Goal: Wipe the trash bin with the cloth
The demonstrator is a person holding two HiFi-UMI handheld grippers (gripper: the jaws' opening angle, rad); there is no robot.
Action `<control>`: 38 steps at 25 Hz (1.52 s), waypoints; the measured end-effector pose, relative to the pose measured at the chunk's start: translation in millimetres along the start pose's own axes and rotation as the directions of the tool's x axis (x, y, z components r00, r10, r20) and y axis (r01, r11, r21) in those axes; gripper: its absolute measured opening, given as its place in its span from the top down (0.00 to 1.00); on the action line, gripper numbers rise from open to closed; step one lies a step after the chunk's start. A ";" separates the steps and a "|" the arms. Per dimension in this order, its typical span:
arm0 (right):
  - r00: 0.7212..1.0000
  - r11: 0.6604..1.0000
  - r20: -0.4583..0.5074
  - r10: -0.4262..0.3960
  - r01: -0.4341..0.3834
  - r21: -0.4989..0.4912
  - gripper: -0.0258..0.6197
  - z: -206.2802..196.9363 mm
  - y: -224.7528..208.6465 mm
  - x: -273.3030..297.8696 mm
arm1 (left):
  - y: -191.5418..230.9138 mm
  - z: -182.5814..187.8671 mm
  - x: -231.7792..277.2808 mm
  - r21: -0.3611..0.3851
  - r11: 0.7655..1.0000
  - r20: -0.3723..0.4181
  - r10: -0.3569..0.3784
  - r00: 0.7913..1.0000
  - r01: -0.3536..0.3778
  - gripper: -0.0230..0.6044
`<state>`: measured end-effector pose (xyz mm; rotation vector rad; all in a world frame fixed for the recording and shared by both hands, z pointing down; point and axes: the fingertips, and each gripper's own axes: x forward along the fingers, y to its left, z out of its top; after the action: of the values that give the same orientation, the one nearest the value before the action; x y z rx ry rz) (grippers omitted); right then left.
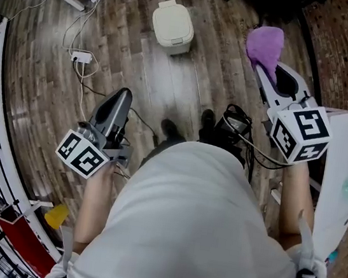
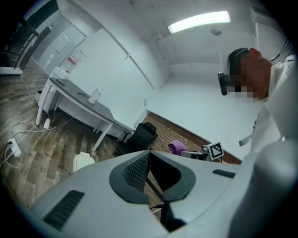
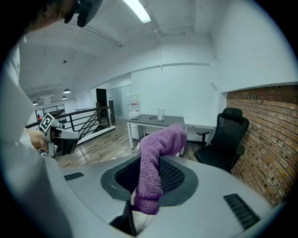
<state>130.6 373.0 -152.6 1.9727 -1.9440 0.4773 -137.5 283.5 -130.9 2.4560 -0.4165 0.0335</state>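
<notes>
The purple cloth (image 1: 265,44) is clamped between the jaws of the right gripper (image 1: 265,73), from whose tips it is bunched upward, and it is held in the air well apart from the trash bin (image 1: 172,26). The cream bin is seen standing with its lid shut on the wooden floor (image 1: 127,58) ahead of the person. The left gripper (image 2: 149,155) is held lower at the left side, its jaws pressed together at the tips with nothing caught between them.
</notes>
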 end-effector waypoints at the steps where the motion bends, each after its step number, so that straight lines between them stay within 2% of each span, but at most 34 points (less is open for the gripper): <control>1: 1.000 1.000 -0.001 0.001 -0.001 0.003 0.81 -1.3 -2.7 -2.7 | -5.5 -2.0 5.2 0.002 1.000 -0.007 -0.003 1.000 0.004 0.96; 14: 0.998 0.999 0.040 0.039 -0.040 0.024 0.81 -0.2 -22.8 -15.9 | -54.2 -18.3 61.2 0.035 0.998 -0.088 -0.049 0.995 0.053 0.96; 28: 0.993 0.997 0.097 0.072 -0.070 -0.025 0.82 24.9 -12.4 -12.2 | -59.1 -20.0 72.9 0.038 0.997 -0.079 -0.063 0.995 0.066 0.96; 38: 0.992 0.996 0.117 0.038 -0.028 -0.081 0.82 35.0 -17.7 -19.8 | -60.2 -23.3 79.4 0.035 0.997 -0.086 -0.067 0.994 0.071 0.96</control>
<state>148.3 374.9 -192.8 1.9626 -2.0364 0.2931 -42.0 319.5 -138.1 2.4949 -0.2965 0.1168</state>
